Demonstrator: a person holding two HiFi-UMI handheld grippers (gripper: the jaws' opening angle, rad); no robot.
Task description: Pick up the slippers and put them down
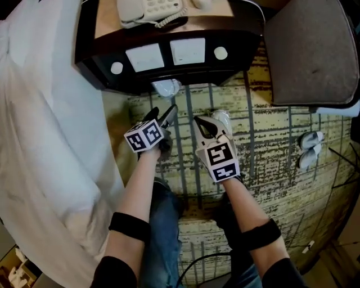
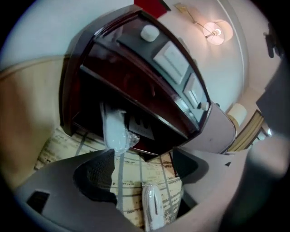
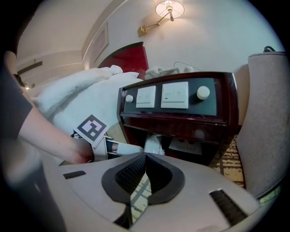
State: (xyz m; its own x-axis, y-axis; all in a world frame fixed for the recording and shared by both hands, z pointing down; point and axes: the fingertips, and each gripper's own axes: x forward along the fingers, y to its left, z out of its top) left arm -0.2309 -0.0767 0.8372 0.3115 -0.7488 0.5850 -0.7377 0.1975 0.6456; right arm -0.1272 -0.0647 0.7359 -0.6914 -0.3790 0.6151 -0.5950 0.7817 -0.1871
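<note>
A white slipper in clear plastic wrap [image 1: 166,87] [image 2: 115,128] [image 3: 153,143] sticks out of the dark nightstand's lower shelf [image 1: 169,76]. Another white slipper [image 1: 223,118] [image 2: 151,206] lies on the patterned carpet. My left gripper [image 1: 162,116] [image 2: 142,158] is open just in front of the wrapped slipper, with nothing between its pads. My right gripper [image 1: 201,124] [image 3: 144,159] is shut and empty, hovering beside the loose slipper. The left gripper's marker cube [image 3: 92,129] shows in the right gripper view.
A bed with white linen [image 1: 39,129] runs along the left. A telephone [image 1: 149,11] sits on the nightstand. A grey upholstered chair [image 1: 312,50] stands at the right, and two more white slippers [image 1: 310,148] lie on the carpet below it.
</note>
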